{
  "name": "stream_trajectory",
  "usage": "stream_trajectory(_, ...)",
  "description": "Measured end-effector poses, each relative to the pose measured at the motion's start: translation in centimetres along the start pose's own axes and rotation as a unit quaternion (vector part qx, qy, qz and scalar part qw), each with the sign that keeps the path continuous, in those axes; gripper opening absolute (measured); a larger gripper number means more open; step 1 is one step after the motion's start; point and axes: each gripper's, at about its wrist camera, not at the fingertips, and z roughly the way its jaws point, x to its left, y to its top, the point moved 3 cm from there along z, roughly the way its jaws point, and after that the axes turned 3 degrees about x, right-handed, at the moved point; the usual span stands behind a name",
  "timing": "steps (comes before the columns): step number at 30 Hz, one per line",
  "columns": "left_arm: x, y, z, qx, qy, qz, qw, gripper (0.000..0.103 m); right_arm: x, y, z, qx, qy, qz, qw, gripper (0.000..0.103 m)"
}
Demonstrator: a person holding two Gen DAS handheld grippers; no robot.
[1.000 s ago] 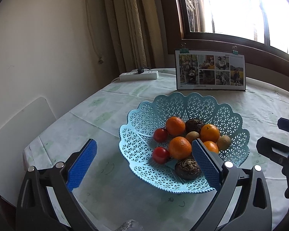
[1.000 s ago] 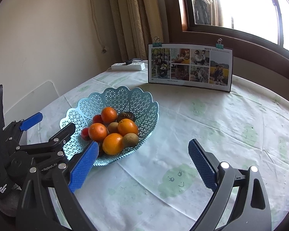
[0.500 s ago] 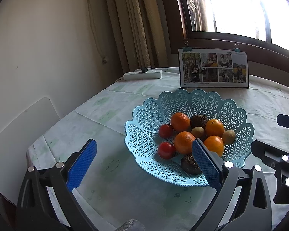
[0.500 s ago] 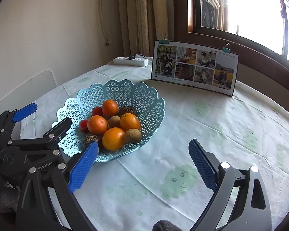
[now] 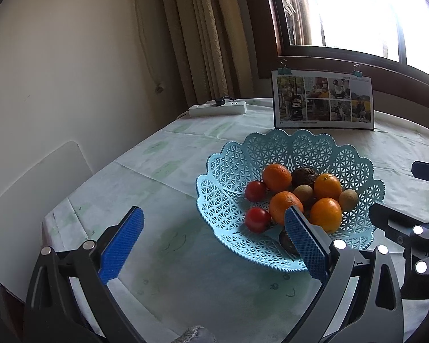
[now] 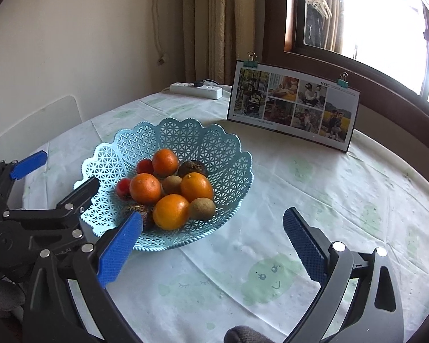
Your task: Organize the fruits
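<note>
Two grippers, both spread wide with nothing between the blue pads. Left gripper [image 5: 213, 241] hangs low over the tablecloth [image 5: 186, 280], its right pad overlapping the near rim of the basket in the left wrist view. Right gripper [image 6: 213, 243] sits over bare cloth just right of the basket; its left pad overlaps the basket's front edge.

Light blue lattice basket [image 6: 220, 154] rests on the table, left of centre in the right wrist view, holding all the fruit. Nearest: a dark rough fruit [image 6: 144, 213], mostly hidden behind the pad. Then four oranges [image 6: 171, 211] piled in the middle, two brown kiwis [image 6: 202, 208], two red tomatoes [image 5: 257, 219] on the left side, and another dark fruit [image 6: 192, 168] at the back.

Beyond the basket, well apart: a photo card [image 6: 293, 108] standing upright with binder clips, and a white power strip [image 6: 196, 90] near the curtain [image 6: 211, 28]. Window [image 5: 357, 8] behind, very bright.
</note>
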Motion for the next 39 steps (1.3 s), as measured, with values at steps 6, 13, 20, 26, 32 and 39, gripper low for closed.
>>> stream_trajectory(6, 0.32, -0.04, 0.11, 0.002, 0.004, -0.001, 1.0, 0.1, 0.3, 0.05, 0.4, 0.005, 0.001, -0.004, 1.0, 0.098)
stream_trajectory(13, 0.35, 0.02, 0.11, 0.002, 0.006, -0.001, 1.0, 0.1, 0.55, 0.16, 0.54, 0.007, -0.011, -0.011, 1.0, 0.098)
stream_trajectory(20, 0.27, 0.11, 0.07, 0.001, 0.009, 0.0, 1.0, 0.1, 0.68, 0.28, 0.16, 0.003, -0.02, -0.015, 1.0, 0.098)
stream_trajectory(26, 0.29, 0.12, 0.04, 0.001, 0.01, 0.0, 1.0, 0.1, 0.67, 0.3, -0.09, 0.0, -0.021, -0.016, 1.0, 0.098)
stream_trajectory(32, 0.31, 0.05, -0.02, 0.001, 0.011, 0.001, 0.9999, 0.1, 0.69, 0.33, -0.1, -0.001, -0.021, -0.016, 1.0, 0.098)
stream_trajectory(39, 0.29, 0.04, -0.06, 0.001, 0.011, 0.001, 0.9999, 0.1, 0.56, 0.32, -0.13, 0.0, -0.021, -0.014, 1.0, 0.098)
